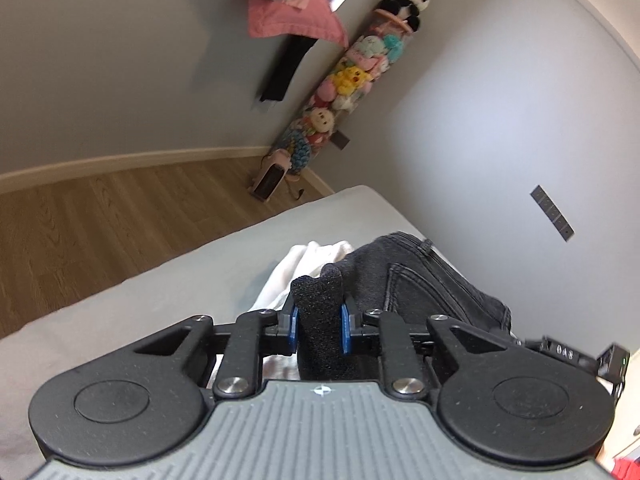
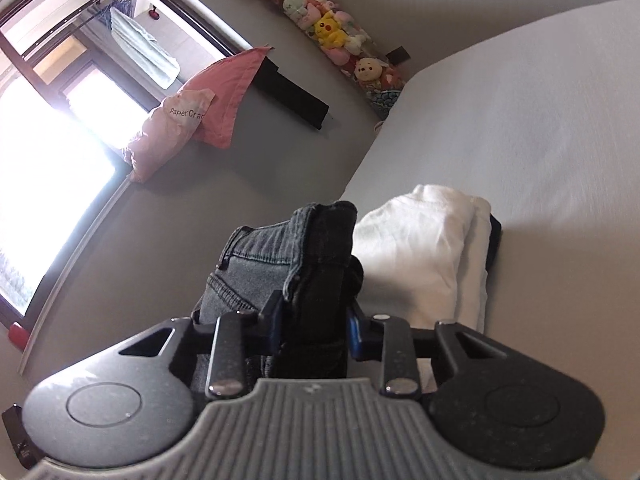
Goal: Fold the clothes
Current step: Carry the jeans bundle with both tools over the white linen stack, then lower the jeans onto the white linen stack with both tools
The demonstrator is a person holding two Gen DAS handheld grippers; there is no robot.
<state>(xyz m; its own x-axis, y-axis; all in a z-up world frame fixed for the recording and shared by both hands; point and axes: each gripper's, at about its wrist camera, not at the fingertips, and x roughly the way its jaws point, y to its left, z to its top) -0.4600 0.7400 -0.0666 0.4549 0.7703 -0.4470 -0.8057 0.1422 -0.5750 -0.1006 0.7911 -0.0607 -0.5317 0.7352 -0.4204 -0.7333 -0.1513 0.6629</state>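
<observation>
Dark grey jeans (image 1: 424, 276) lie bunched over the grey bed, one back pocket showing. My left gripper (image 1: 319, 312) is shut on a fold of the jeans, the cloth standing up between its blue pads (image 1: 293, 322). My right gripper (image 2: 316, 316) is shut on a thick folded edge of the same jeans (image 2: 256, 260) and holds it raised. A folded white garment (image 2: 424, 248) lies on the bed just past the jeans; it also shows in the left wrist view (image 1: 296, 268).
The grey bed (image 2: 540, 128) spreads to the right. A tall tube of plush toys (image 1: 344, 88) stands in the room corner. Pink cloth (image 2: 224, 92) hangs by the window (image 2: 48, 148). Wooden floor (image 1: 100, 216) lies beside the bed.
</observation>
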